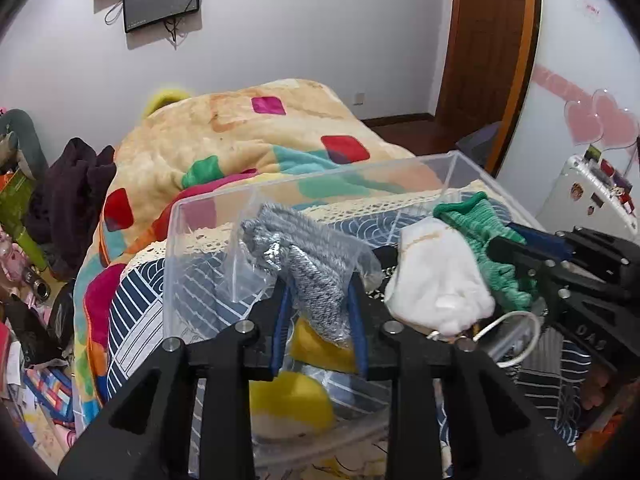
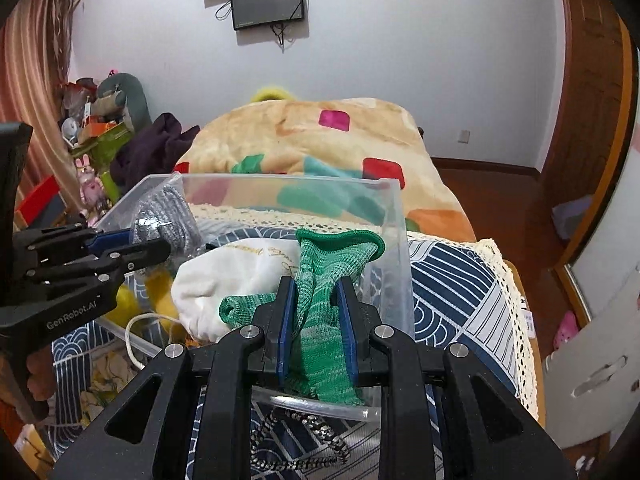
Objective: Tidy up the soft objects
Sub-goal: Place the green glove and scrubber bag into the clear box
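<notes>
Reaching level over the bin's (image 2: 396,216) near rim, the left gripper (image 1: 318,300) clamps a bagged grey sock (image 1: 316,276) at its left side; the right gripper (image 2: 316,320) pinches a green sock (image 2: 324,280) at its right, beside a white sock (image 2: 224,280).

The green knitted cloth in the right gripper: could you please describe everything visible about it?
The green knitted cloth is mottled light and dark green, ribbed, with a darker hemmed cuff at the top. It hangs crumpled and roughly upright, pinched between the blue-padded jaws of the right gripper, over the clear plastic box, touching the white cloth beside it.
</notes>
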### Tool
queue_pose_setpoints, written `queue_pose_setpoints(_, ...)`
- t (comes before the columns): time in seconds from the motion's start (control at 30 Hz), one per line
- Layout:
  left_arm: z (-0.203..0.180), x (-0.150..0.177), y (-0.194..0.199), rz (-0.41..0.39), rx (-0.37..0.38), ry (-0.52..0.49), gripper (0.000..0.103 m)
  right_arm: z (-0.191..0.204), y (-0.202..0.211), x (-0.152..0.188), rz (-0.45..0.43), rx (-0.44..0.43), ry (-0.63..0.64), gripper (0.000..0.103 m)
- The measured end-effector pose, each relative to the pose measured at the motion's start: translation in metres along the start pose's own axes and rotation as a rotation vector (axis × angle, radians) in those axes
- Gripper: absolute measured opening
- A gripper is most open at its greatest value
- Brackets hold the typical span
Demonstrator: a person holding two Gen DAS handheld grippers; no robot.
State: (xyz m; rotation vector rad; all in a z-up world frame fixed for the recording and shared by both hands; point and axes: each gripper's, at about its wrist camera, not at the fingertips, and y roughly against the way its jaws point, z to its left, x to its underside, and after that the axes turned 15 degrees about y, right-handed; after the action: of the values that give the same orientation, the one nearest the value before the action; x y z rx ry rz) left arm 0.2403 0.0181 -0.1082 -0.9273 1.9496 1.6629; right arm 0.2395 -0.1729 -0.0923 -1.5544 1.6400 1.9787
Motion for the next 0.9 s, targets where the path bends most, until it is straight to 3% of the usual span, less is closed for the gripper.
queue_pose_setpoints(0.23,-0.007,0.002,0.03,-0.064,0.021,-0.015,0.047,0.0,0.008,-0.002,-0.006,0.006,0.011,0.024)
queue_pose_setpoints(0.5,-0.002,0.005,0.069,-0.13,0.051,0.023,0.062,0.001,0.043,-0.009,-0.114,0.055,0.009,0.059)
queue_pose_setpoints(0.7,-0.001,0.021,0.095,-0.204,0.009,0.001,0.077,0.008,0.068,-0.012,-0.179,0.086,0.037,0.071)
queue_pose_setpoints(0.8,0.001,0.031,0.101,-0.197,0.012,0.0,0.084,0.01,0.072,-0.006,-0.183,0.085,0.038,0.08)
queue_pose_setpoints(0.9,0.004,0.042,0.101,-0.168,0.026,0.009,0.088,0.013,0.069,0.003,-0.164,0.084,0.03,0.08)
